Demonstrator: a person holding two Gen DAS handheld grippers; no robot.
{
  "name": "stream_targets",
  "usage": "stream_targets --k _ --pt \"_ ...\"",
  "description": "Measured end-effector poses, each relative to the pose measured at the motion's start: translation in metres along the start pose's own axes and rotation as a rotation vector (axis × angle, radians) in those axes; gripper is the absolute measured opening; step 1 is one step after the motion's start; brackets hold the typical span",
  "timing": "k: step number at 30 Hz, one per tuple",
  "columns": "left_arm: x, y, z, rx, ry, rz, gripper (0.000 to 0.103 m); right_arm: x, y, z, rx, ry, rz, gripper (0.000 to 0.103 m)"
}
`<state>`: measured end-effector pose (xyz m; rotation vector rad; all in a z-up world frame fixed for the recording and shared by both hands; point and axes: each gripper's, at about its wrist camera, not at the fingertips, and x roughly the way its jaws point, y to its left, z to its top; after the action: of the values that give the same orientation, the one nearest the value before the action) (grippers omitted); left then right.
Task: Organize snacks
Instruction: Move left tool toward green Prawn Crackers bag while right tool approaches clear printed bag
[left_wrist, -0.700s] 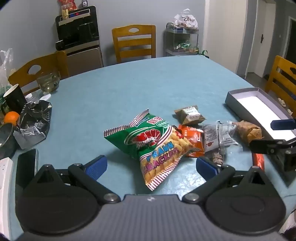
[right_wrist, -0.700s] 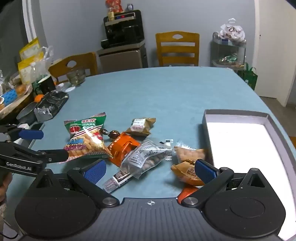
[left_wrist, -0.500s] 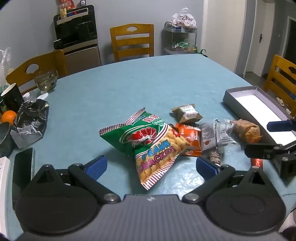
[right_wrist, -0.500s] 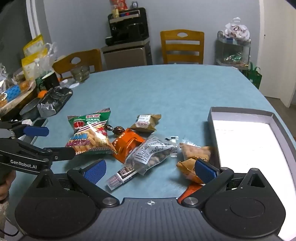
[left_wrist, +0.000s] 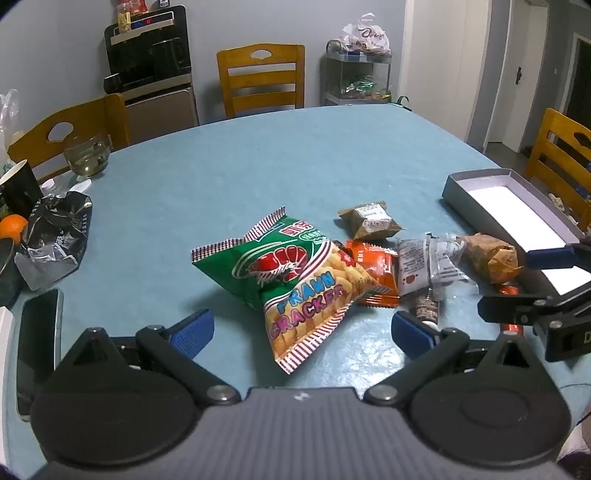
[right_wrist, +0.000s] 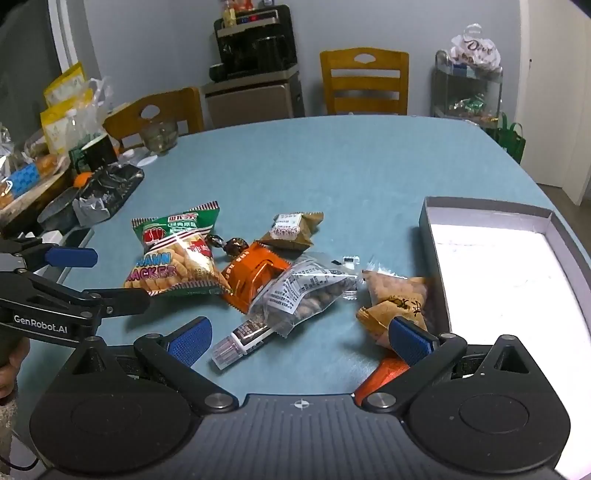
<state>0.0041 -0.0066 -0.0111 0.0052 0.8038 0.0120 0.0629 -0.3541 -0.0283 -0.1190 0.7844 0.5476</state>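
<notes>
Blue table (left_wrist: 295, 155) fills both views, w/ wooden chairs (left_wrist: 260, 79) round the far edge. Grey open box (right_wrist: 484, 273), white inside, sits at the right side of the table, nothing in it as far as can be seen.

Snacks lie in a loose pile mid-table, just left of the box. Biggest is the green prawn cracker bag (left_wrist: 291, 280), at the left end of the pile, its right edge overlapping the orange packet (right_wrist: 255, 275). Clear bag of nuts (right_wrist: 306, 291) leans over the orange packet's right side. Tan paper-wrapped snack (right_wrist: 391, 299) is beside the box wall, touching or nearly so. Small brown packet w/ white label (right_wrist: 293, 229) lies apart behind the pile. Slim stick pack (right_wrist: 240, 343) pokes out from under the nut bag, nearest the right cam. Dark wrapped candy (right_wrist: 231, 245) sits btwn cracker bag and orange packet.

Left gripper (left_wrist: 301, 332) jaws spread wide, nothing held, hanging over the near corner of the cracker bag. Right gripper (right_wrist: 301, 339) also wide open, empty; stick pack lies btwn its fingers, not touched.

Black phone (left_wrist: 38, 347) at left table edge
</notes>
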Motion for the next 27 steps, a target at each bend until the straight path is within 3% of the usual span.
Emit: stream_targets --k 27 --pt "-0.0084 -0.0003 -0.0001 -0.006 -0.018 -0.004 0.103 -0.0003 -0.0007 -0.0011 -0.003 0.010 0.004 0.103"
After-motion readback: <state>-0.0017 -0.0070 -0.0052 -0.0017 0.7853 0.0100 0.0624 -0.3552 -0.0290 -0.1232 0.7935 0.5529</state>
